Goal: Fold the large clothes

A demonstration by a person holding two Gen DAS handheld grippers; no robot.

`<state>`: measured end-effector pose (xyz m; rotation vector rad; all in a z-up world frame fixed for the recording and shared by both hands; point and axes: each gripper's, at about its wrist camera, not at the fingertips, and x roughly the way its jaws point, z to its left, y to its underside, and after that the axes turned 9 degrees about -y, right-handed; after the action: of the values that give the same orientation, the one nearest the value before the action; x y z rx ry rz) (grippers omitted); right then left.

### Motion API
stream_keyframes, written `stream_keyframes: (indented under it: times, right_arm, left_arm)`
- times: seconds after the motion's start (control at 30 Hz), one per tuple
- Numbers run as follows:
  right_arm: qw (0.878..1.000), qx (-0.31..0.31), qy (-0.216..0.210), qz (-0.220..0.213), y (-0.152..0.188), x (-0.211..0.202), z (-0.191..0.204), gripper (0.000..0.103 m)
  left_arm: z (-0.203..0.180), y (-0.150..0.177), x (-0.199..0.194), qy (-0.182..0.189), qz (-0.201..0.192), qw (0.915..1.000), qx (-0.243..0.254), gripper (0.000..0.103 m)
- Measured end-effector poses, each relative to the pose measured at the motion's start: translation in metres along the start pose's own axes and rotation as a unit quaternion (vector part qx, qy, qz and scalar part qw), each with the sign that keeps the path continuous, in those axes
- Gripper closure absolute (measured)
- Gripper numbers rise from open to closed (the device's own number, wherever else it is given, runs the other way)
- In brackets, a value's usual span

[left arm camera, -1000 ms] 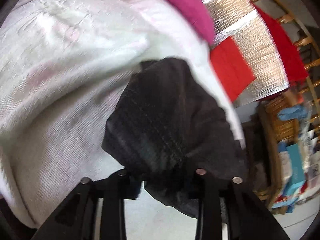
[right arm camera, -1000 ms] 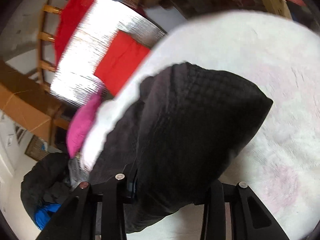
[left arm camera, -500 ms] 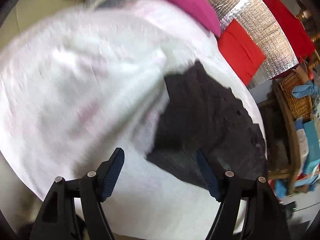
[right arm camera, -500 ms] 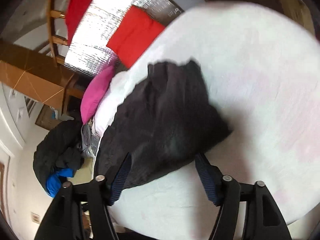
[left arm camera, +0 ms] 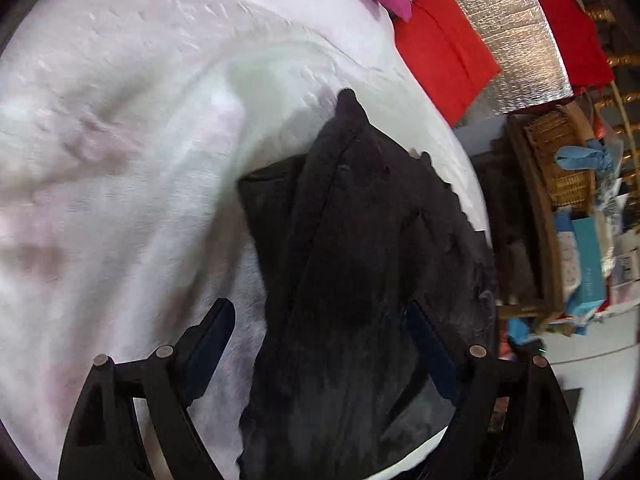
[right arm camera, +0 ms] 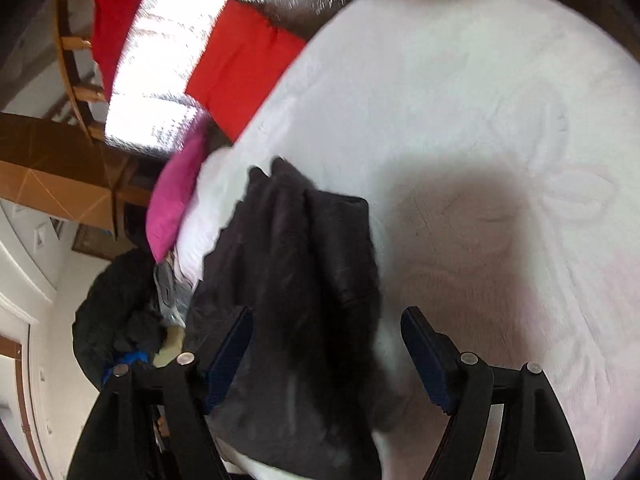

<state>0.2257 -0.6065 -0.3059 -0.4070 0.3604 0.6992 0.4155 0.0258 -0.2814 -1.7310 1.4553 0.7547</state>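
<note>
The dark garment (left arm camera: 360,264) lay bunched in a long folded heap on the white blanket (left arm camera: 120,160), near the edge of it that faces the red cushion (left arm camera: 440,52) and the silver sheet (left arm camera: 500,12) beyond. A second before, I had it pinched in both tools and lifted off the blanket; now it was down and let go. The left gripper (left arm camera: 320,352) was opening, its jaws standing wide on either side of the cloth with the pads clear of it, though the garment ran up between them in that view. The right gripper (right arm camera: 326,356) stood wide too, the garment (right arm camera: 304,280) passing between its jaws without being pressed, and its shadow fell on the blanket (right arm camera: 480,100) to the right. Both tools had drawn back from where they held the cloth. I judged that one fold had just been laid, but the heap looked rumpled rather than flat, with a pointed corner sticking up at its far end, so it would likely need smoothing or another fold. A pink cushion (right arm camera: 176,196) and a pile of other dark clothes (right arm camera: 116,312) sat off the blanket's edge.
</note>
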Motion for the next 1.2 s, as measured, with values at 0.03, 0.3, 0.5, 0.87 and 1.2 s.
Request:
stream_keyframes:
  times: [0.03,0.3,0.5,0.87,1.2]
  right_arm:
    - [1.000,0.002,-0.004,0.008,-0.004,0.004,-0.002,0.023]
    - [0.995,-0.032,-0.003,0.098,-0.016,0.054,0.001,0.022]
    - [0.987,-0.039,-0.061,0.145,-0.018,0.080,0.011,0.014]
    - [0.991,-0.028,-0.021,0.127,-0.006,0.107,0.024,0.048]
    - [0.995,-0.054,0.002,0.081,0.019,0.085,0.065,0.069]
  left_arm:
    - [0.002,-0.001,0.005,0.007,0.006,1.0000,0.000,0.015]
    - [-0.009,-0.011,0.025,0.063,0.048,0.9957,0.049,0.011]
    - [-0.033,-0.011,0.048,0.084,0.089,0.9894,0.079,0.008]
    - [-0.034,-0.002,0.042,0.029,0.073,0.9949,0.063,0.039]
    - [-0.034,0.011,0.008,0.029,0.034,0.9974,0.057,0.071]
